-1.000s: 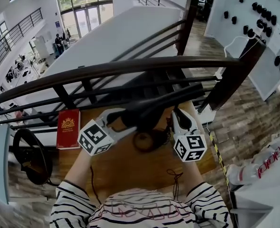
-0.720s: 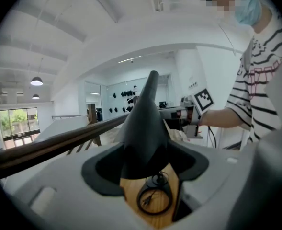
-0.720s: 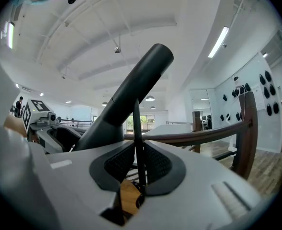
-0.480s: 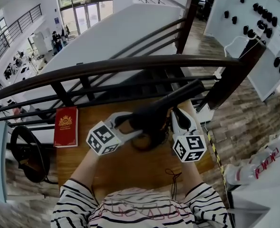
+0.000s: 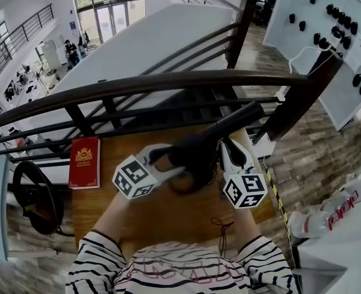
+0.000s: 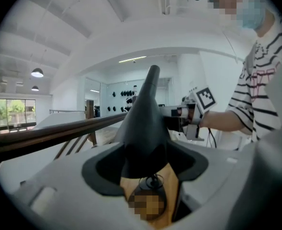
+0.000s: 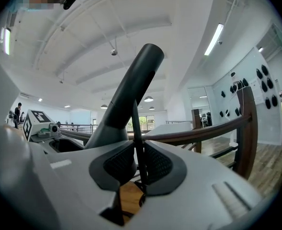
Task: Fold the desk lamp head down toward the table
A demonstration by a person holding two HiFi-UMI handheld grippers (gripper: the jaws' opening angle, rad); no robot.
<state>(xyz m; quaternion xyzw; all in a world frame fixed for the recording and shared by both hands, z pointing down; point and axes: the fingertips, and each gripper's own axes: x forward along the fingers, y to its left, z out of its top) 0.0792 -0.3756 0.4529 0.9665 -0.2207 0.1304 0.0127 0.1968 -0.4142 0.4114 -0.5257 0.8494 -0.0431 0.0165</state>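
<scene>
Over a wooden tabletop (image 5: 168, 216), the left claw (image 5: 162, 159), jaws just closing, clasps the matte black lamp (image 5: 229, 127) by its tapering cone head (image 6: 145, 128). The right claw (image 5: 227, 147), jaws easing slightly, pinches the thin stem (image 7: 137, 143) between ribbed pads.

Light: bright, even. Sources: windows (image 6: 11, 113) far left of my left gripper (image 6: 145, 172); ceiling strip (image 7: 213, 39) above-right of my right gripper (image 7: 137, 169). Shadows: faint. Edges: fisheye bending, black corners. My grippers' near shells: soft focus.
</scene>
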